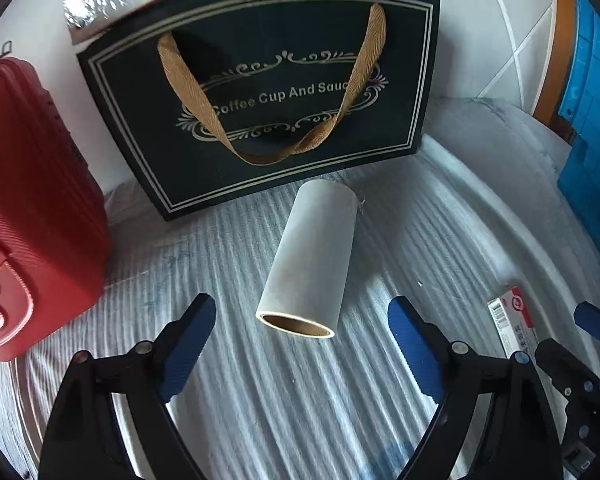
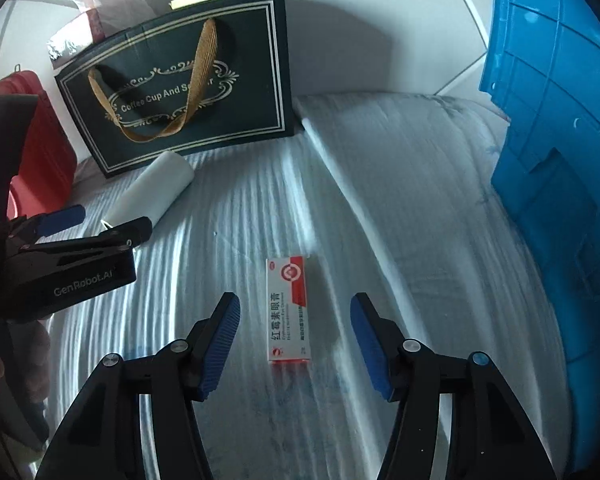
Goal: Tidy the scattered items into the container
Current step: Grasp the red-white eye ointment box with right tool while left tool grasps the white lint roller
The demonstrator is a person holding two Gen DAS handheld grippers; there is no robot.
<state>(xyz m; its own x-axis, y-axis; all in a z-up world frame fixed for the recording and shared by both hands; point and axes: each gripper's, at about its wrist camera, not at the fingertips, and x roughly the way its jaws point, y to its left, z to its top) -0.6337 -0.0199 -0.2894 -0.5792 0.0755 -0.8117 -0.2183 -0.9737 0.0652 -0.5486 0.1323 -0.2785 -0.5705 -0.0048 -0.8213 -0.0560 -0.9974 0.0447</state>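
A white roll with a brown cardboard core (image 1: 312, 256) lies on the ribbed grey cover. Its near end sits just ahead of my left gripper (image 1: 302, 344), which is open, both blue pads clear of the roll. In the right wrist view the same roll (image 2: 148, 196) lies beside the left gripper (image 2: 100, 222). A small red-and-white medicine box (image 2: 288, 308) lies flat between the fingers of my right gripper (image 2: 296, 340), which is open and not touching it. The box (image 1: 514, 320) also shows at the right of the left wrist view. A blue plastic container (image 2: 548, 160) stands at the right.
A black gift bag with tan handles (image 1: 260, 96) leans against the white wall behind the roll, with packets sticking out of it. A red hard case (image 1: 32, 208) stands at the left. The grey cover (image 2: 380, 200) stretches between the bag and the blue container (image 1: 588, 140).
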